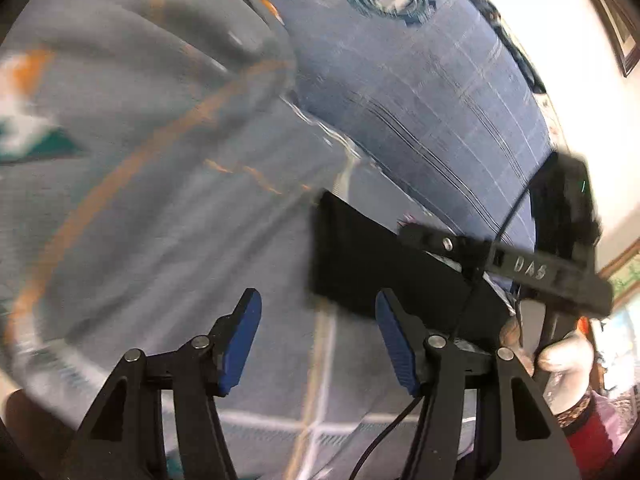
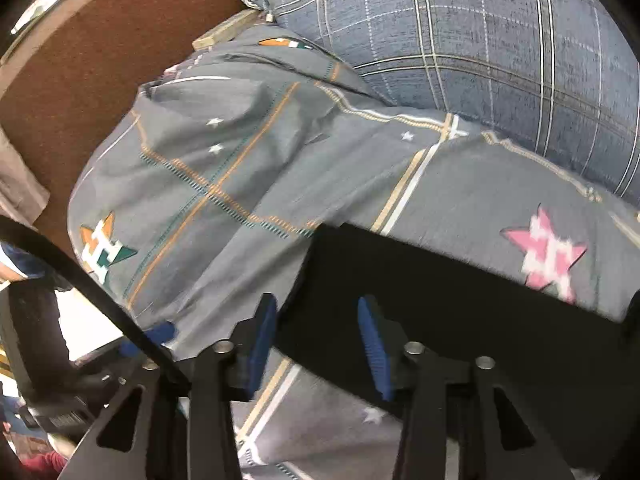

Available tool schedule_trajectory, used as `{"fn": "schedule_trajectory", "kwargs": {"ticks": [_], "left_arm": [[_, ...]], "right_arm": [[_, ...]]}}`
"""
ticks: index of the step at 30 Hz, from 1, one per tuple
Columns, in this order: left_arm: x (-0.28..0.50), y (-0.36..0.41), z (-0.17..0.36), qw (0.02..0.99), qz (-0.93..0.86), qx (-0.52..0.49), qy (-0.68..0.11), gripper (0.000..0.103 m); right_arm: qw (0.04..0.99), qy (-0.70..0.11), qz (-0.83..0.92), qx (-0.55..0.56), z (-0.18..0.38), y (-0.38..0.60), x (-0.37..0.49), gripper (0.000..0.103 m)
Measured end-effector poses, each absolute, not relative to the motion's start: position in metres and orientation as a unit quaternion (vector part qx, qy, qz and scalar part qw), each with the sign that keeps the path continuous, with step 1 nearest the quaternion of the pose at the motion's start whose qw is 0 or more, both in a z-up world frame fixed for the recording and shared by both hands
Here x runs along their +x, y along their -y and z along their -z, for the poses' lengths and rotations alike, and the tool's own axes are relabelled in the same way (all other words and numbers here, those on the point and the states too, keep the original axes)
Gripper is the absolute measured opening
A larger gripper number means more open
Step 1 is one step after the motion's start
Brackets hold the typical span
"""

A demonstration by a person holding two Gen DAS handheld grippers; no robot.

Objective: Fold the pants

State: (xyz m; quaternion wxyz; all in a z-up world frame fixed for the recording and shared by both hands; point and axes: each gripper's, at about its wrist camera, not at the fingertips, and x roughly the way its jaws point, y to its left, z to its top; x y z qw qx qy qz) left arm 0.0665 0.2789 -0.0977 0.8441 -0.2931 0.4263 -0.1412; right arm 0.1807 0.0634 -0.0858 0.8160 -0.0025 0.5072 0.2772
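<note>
Black pants lie flat on a grey patterned bedsheet, with a straight folded edge toward the upper left. In the left wrist view the pants show as a dark rectangle right of centre. My left gripper is open and empty, above the sheet just left of the pants. My right gripper is open, its jaws standing over the pants' near left edge, holding nothing. The right gripper's body shows beyond the pants in the left wrist view, held by a hand.
A blue plaid pillow lies at the head of the bed, also in the left wrist view. A brown headboard stands at the left. The sheet carries star and letter prints. The left view is motion-blurred.
</note>
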Motion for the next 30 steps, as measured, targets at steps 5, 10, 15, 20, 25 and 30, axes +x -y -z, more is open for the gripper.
{"fn": "schedule_trajectory", "kwargs": {"ticks": [5, 10, 15, 20, 25, 30], "left_arm": [[0.103, -0.252, 0.122, 0.830, 0.156, -0.301, -0.443, 0.038], [0.111, -0.265, 0.147, 0.806, 0.165, -0.368, -0.433, 0.040], [0.109, -0.271, 0.151, 0.806, 0.182, -0.378, -0.418, 0.040], [0.102, -0.266, 0.148, 0.815, 0.182, -0.370, -0.407, 0.042], [0.100, -0.268, 0.146, 0.809, 0.184, -0.380, -0.408, 0.042], [0.099, -0.266, 0.141, 0.808, 0.179, -0.381, -0.412, 0.047]], "right_arm": [[0.793, -0.554, -0.252, -0.036, 0.092, -0.089, 0.215, 0.054], [0.750, -0.625, -0.196, -0.091, 0.124, -0.124, 0.251, 0.054], [0.744, -0.637, -0.142, -0.147, 0.140, -0.150, 0.268, 0.055], [0.744, -0.616, -0.116, -0.229, 0.148, -0.169, 0.260, 0.049], [0.756, -0.603, -0.111, -0.227, 0.139, -0.163, 0.255, 0.026], [0.764, -0.602, -0.119, -0.200, 0.128, -0.157, 0.251, 0.014]]}}
